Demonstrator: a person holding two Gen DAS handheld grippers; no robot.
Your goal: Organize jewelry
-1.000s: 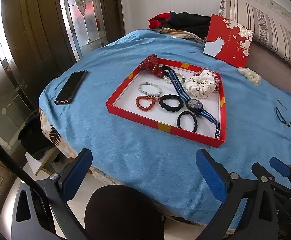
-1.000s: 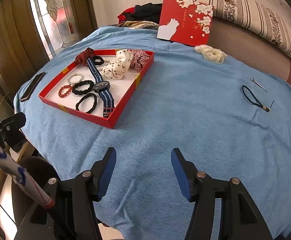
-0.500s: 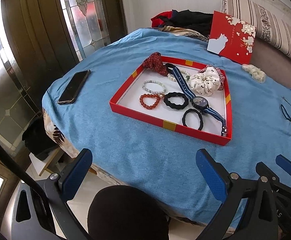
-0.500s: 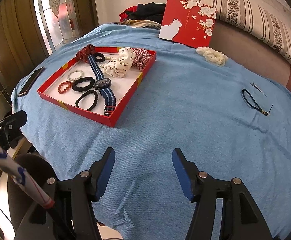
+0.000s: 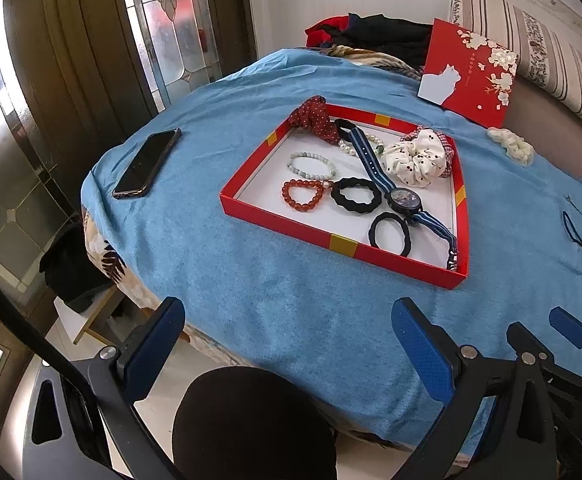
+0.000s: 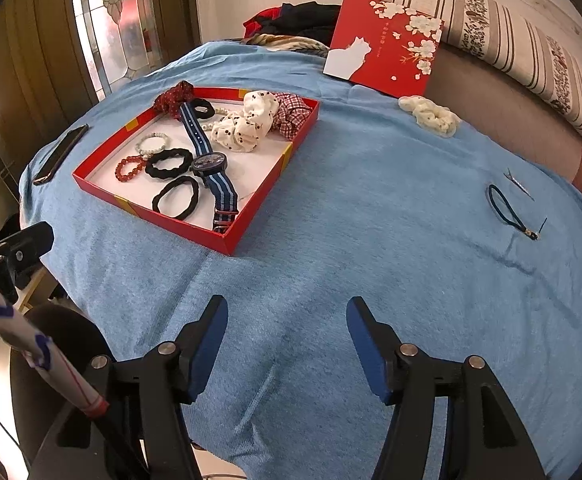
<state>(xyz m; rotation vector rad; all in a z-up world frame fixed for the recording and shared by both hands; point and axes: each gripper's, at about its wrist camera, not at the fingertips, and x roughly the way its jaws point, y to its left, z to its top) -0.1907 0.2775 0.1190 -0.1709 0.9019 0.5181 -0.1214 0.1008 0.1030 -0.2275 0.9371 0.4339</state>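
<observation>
Both grippers hang over the near edge of the blue cloth with nothing between their blue pads: the left gripper stands wide apart at the near left, and the right gripper has just been opening and is spread well apart, also empty. At the far left a phone lies flat on the cloth, well apart from the tray. In the red tray sit a red scrunchie draped over the far left corner, a pale bead bracelet, a red bead bracelet just nearer, two black hair ties, a watch with a striped blue strap lying diagonally, and a spotted white scrunchie at the far right. Beyond the tray a red card leans against the striped cushion. Right of it a cream scrunchie rests on the cloth. Far right, outside the tray, lie a thin dark cord loop and a small metal clip, near each other.
</observation>
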